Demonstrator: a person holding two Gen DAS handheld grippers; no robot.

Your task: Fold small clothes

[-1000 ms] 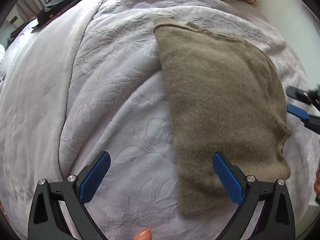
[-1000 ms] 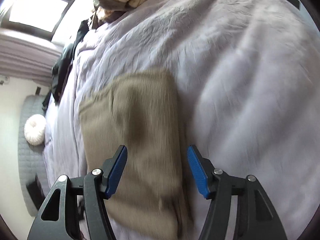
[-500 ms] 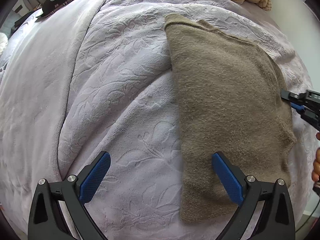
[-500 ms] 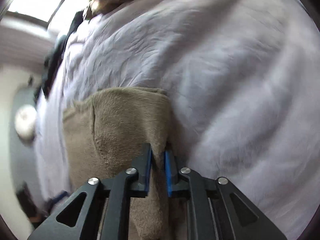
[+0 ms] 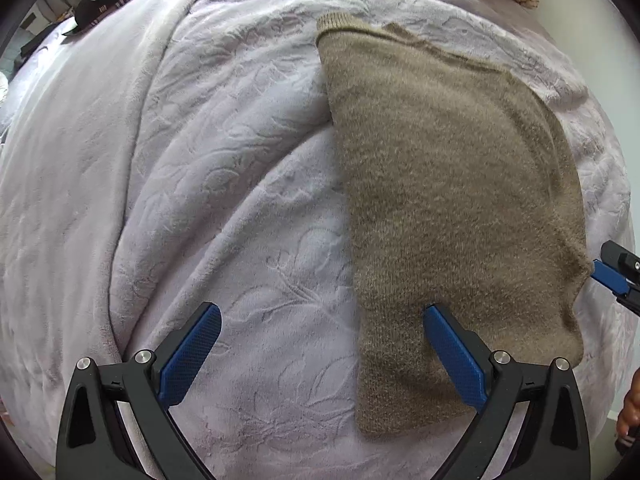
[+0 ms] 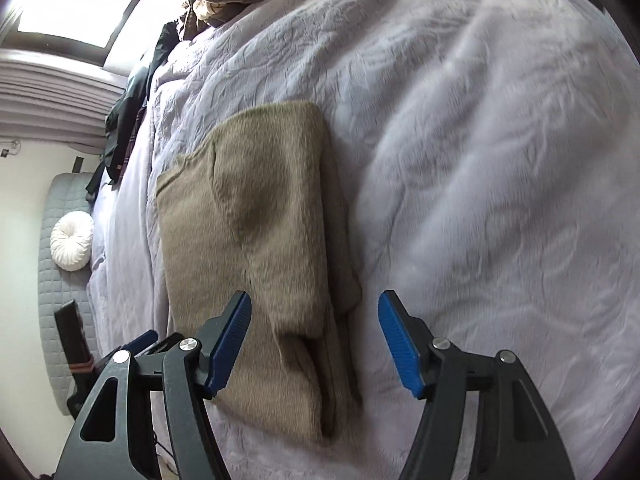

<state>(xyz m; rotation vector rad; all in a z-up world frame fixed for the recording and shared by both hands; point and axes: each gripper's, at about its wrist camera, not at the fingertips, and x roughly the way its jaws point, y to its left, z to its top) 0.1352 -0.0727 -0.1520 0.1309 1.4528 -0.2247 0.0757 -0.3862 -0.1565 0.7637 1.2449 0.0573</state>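
We have the sweater point(image 5: 452, 208) lying folded into a long narrow strip on the blanket point(image 5: 200, 184), its knit hem toward the far end and its stacked layers showing along the right edge. Our left gripper point(image 5: 320, 356) hangs over the near end with its jaws wide and nothing pinched; the left pad sits over bare blanket, the right over the strip. Our right gripper point(image 6: 314, 344) has just been opening and now stands wide beside the sweater's right edge, with that edge between the pads but not pressed.

The risks, as we judge them, lie in the next pinch. The right edge is several layers thick, so a shallow bite may catch only the top ply and peel the fold open when lifted. The blanket is plush and rumpled; a deep pinch could take blanket along with the knit and drag the strip askew. The two ends, lifted unevenly, would leave the final fold crooked.
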